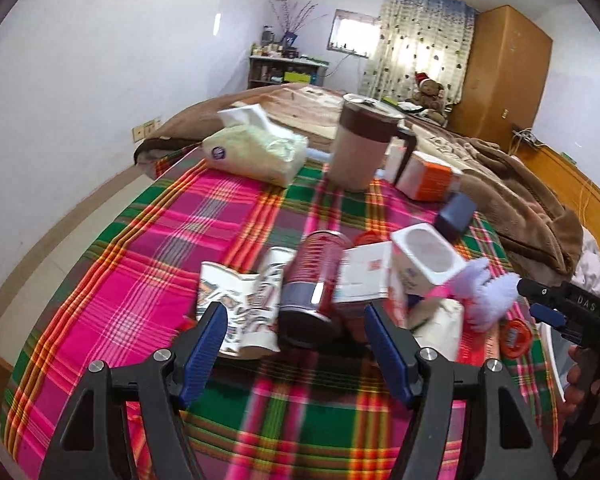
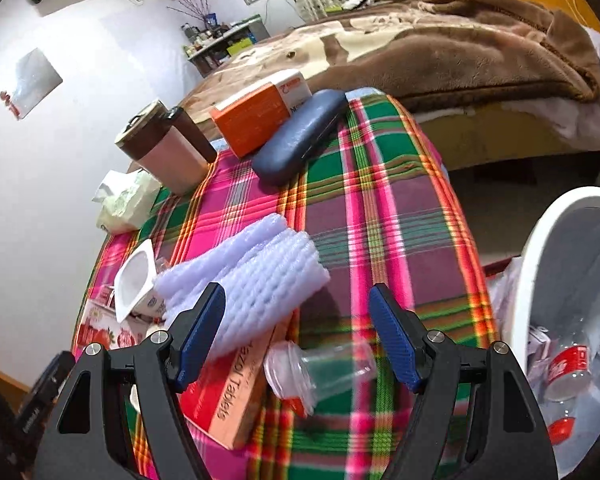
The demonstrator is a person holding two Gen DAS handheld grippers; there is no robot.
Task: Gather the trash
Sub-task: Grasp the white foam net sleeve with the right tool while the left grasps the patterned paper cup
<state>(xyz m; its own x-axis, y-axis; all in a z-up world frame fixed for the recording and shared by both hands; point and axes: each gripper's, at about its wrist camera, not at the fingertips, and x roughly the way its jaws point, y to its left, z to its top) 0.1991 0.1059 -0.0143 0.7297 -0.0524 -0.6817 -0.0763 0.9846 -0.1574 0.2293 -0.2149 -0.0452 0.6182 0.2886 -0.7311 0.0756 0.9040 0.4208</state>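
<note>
Two tongs apart, empty, over blurred trash on the table (image 1: 148, 248).
Left tongs (image 1: 296, 332) frame a dark can (image 1: 314, 280) (label unreadable); right tongs (image 2: 298, 332) frame a clear bottle (image 2: 320, 372).

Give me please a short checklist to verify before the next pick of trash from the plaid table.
1. Right gripper fingers open and empty: ok.
2. Clear plastic bottle lies between the right fingers, not yet gripped: ok.
3. Left gripper open and empty: ok.
4. Dark red can is lined up ahead of the left fingers: ok.
5. White bin beside the table has room left: ok.
6. Whether the tablet box is empty trash: cannot tell.
</note>
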